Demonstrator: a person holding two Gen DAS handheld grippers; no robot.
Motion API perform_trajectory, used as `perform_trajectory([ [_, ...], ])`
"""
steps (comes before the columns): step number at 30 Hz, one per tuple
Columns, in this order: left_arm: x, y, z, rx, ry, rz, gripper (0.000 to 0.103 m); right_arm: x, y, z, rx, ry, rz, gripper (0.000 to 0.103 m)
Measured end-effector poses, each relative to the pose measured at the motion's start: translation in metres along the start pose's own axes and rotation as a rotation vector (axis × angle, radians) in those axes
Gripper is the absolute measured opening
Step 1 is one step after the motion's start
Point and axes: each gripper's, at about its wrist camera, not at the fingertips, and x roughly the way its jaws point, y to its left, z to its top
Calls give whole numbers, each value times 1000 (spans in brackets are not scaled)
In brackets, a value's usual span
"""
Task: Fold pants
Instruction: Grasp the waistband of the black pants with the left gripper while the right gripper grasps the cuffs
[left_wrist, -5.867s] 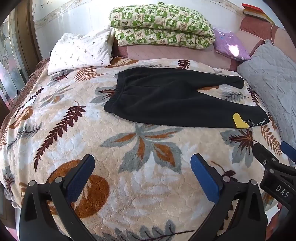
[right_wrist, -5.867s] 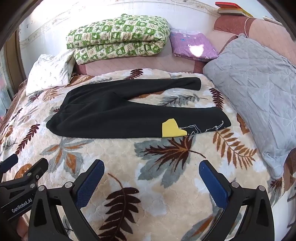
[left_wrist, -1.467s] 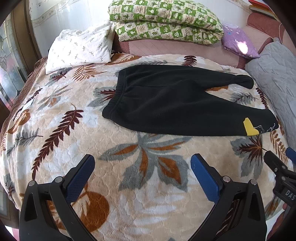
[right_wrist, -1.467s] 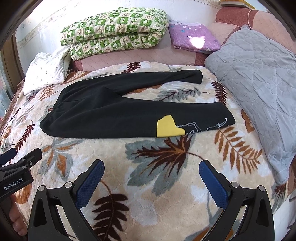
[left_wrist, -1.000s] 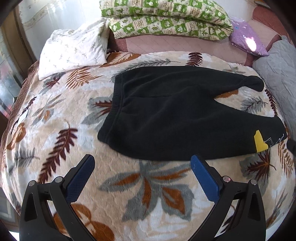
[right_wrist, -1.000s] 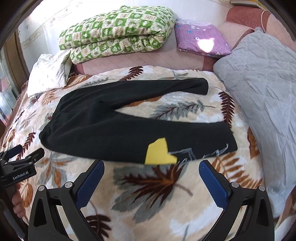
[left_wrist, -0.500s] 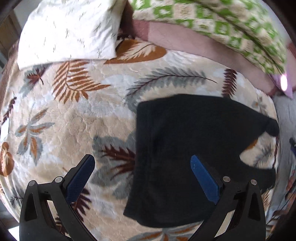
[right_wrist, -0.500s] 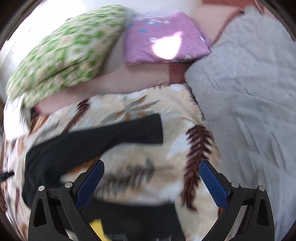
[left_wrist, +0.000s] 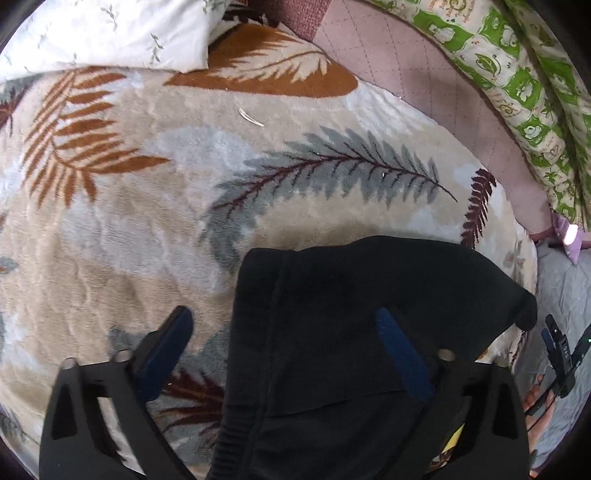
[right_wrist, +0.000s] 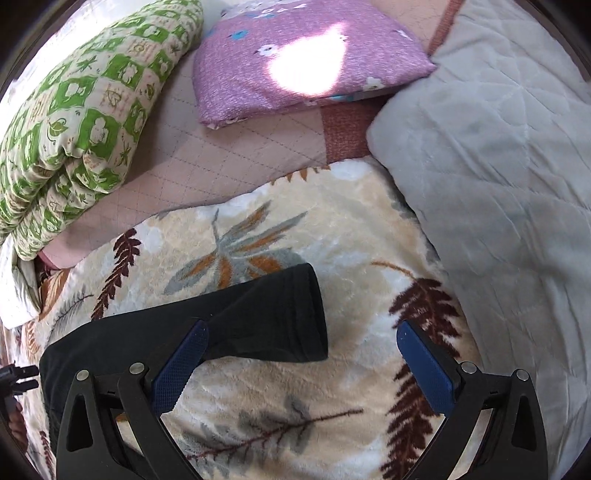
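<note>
One pair of black pants (left_wrist: 332, 332) lies flat on a bed, spread over a plush blanket (left_wrist: 147, 221) printed with leaves. In the left wrist view the waistband end sits directly under the left tongs (left_wrist: 284, 350); in the right wrist view the cuff of the far leg (right_wrist: 295, 314) lies under the right tongs (right_wrist: 301, 354).

Both tongs are spread wide and pinch nothing. The left pair has just been closing a little, with the waistband corner between its blue fingers (left_wrist: 400, 354) but not pressed. The right pair straddles the leg end, one finger over the cloth and the other over bare blanket.

Judging by its thick, matte, fleece-like look, the garment is soft, limp and fairly light; it will likely sag and drape when lifted, and the pile blanket may drag on it. The sturdier spots to take hold appear to be the stitched waistband edge (left_wrist: 258, 332) and the hemmed cuff.

Much is cut off. The near leg and the lower waistband run out of frame beneath the left tongs, where only a sliver of yellow patch (left_wrist: 456, 437) shows. The right tongs appear in the left view only as a dark tip at the edge, with part of a hand (left_wrist: 539, 413) beside it.
</note>
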Motion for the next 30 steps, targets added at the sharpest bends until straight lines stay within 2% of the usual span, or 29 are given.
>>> perform_trajectory([
  [1, 3, -1, 1, -5, 13, -15, 65, 1, 0, 3, -1, 5, 5, 103],
  [2, 5, -2, 1, -6, 34, -28, 59, 3, 0, 5, -1, 10, 9, 103],
  [4, 5, -7, 1, 17, 27, -4, 33, 8, -5, 13, 10, 35, 30, 103],
  [5, 4, -10, 0, 33, 24, 2, 31, 12, -8, 19, 22, 50, 39, 103],
  [9, 2, -13, 2, 36, 21, -12, 31, 31, -11, 34, 28, 129, 96, 102],
  [14, 1, -10, 5, 32, 42, -19, 31, 54, -7, 43, -27, 240, 25, 95],
  [18, 3, -11, 5, 40, 49, -14, 31, 68, -12, 46, 0, 294, 59, 90],
  [21, 1, -7, 4, 34, 51, -4, 31, 78, -9, 43, 21, 343, 123, 60],
  [22, 1, -8, 5, 28, 48, -1, 31, 80, -7, 43, 18, 348, 130, 46],
  [23, 2, -10, 5, 20, 42, 3, 31, 81, -3, 42, 10, 349, 129, 32],
  [25, -1, -10, 6, 2, 24, 9, 31, 79, 3, 42, -12, 330, 103, 17],
  [30, -14, -17, 2, 3, -19, 23, 28, 48, 5, 44, -54, 210, 103, 11],
])
